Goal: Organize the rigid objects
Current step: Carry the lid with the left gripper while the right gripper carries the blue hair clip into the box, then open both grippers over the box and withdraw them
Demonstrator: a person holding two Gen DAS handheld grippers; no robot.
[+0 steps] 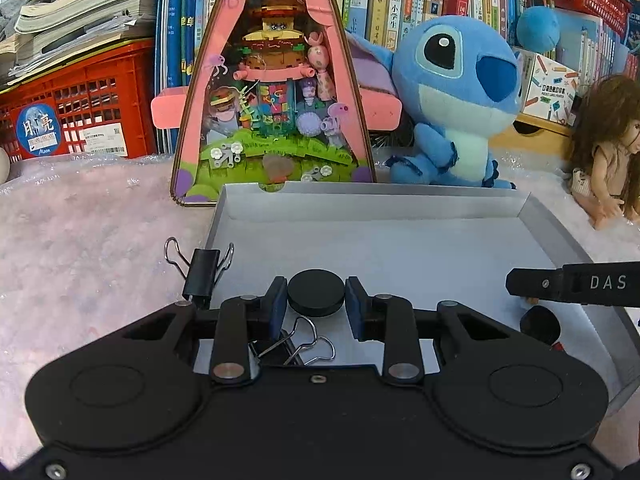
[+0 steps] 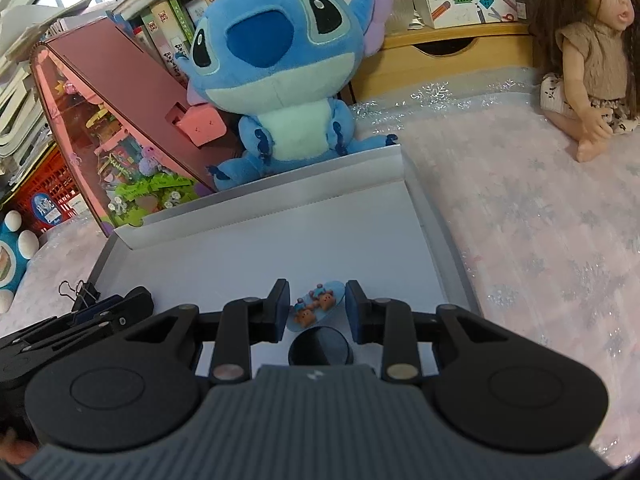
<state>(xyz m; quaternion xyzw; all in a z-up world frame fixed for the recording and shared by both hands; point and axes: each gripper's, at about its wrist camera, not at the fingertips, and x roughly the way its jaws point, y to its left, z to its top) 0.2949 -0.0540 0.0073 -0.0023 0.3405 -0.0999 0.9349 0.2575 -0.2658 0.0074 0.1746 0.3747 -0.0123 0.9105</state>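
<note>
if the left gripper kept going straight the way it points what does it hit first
Probably nothing new: the left gripper has the black disc between its jaws already. Beyond it lies the bare floor of the white tray, which it would likely meet next, though depth is unclear.

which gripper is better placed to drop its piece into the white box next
Both sit over the white box, each shut on its piece. Probably the right: the right gripper holds the blue bear piece above bare floor, while the left gripper and its black disc hang over a binder clip.
</note>
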